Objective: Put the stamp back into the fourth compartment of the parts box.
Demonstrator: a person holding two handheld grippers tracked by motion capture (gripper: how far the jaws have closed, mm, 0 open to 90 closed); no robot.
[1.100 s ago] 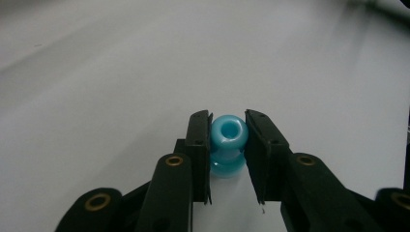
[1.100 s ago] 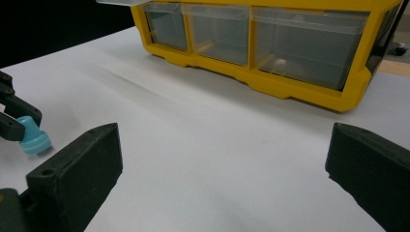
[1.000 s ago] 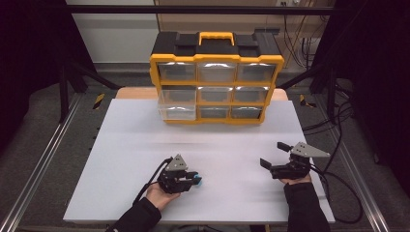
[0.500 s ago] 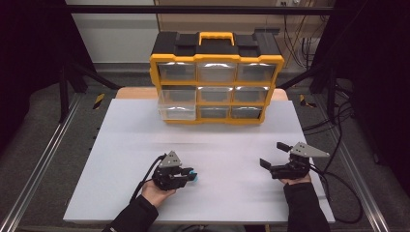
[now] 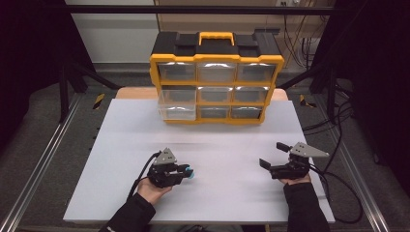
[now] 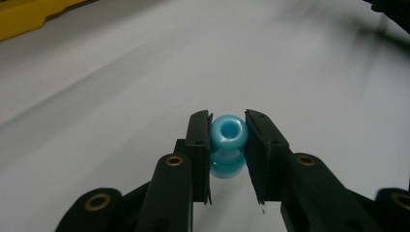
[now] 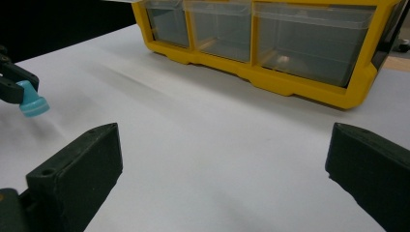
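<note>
left gripper (image 5: 186, 170): clamped on small blue spool-shaped piece (image 6: 228, 140), near-left over desk (image 5: 222, 145)
right gripper (image 5: 271, 155): jaws wide, nothing held
step: carrying piece
next: probably far to drawer organizer (image 5: 216, 77); one drawer looks ajar

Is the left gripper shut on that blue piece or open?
Shut: the left gripper has both jaws pressed against the blue piece between them.
</note>
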